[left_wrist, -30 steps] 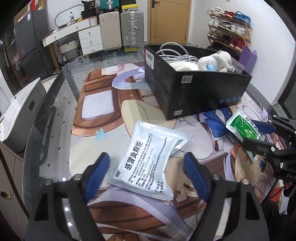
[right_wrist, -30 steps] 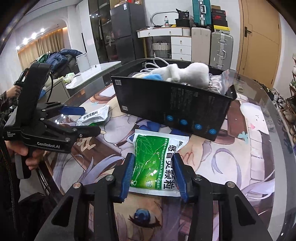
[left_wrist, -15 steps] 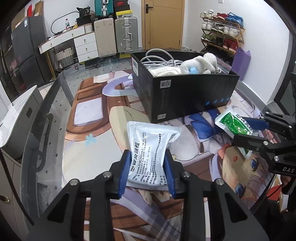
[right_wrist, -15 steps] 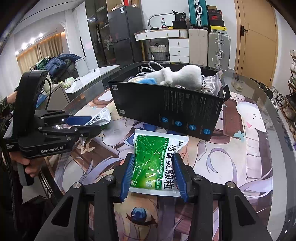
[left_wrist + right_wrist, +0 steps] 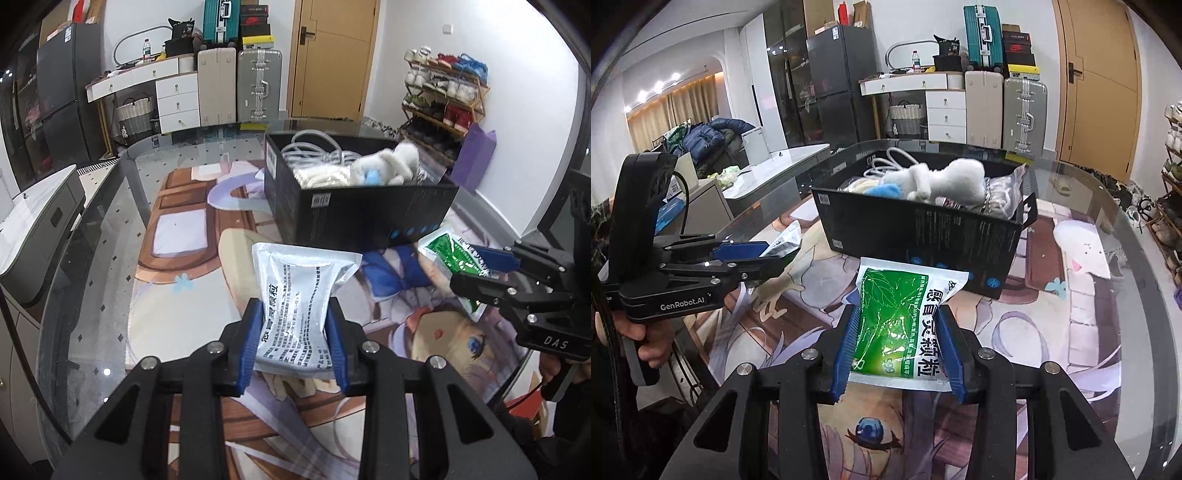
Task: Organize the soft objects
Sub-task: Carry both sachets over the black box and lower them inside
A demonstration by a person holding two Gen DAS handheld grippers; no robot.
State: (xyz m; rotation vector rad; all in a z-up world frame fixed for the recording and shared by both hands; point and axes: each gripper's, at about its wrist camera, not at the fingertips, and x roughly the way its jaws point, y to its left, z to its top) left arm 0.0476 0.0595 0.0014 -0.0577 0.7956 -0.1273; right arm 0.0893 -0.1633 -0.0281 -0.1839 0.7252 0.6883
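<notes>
Ok, 2 grippers, 2 pouches, 1 box. Left gripper is closed down on the silver pouch: blue pads pinch its lower half from both sides, the pouch buckles between them, and its top end sticks out fwd past the fingertips, off the printed mat. Right gripper has the same grip on the green pouch, fingers narrowed onto its sides, with the upper edge poking out ahead. Black box sits just beyond both sets of fingertips, w/ 1 white plush and a coil of white cable inside. Mat lies on a glass table.
</notes>
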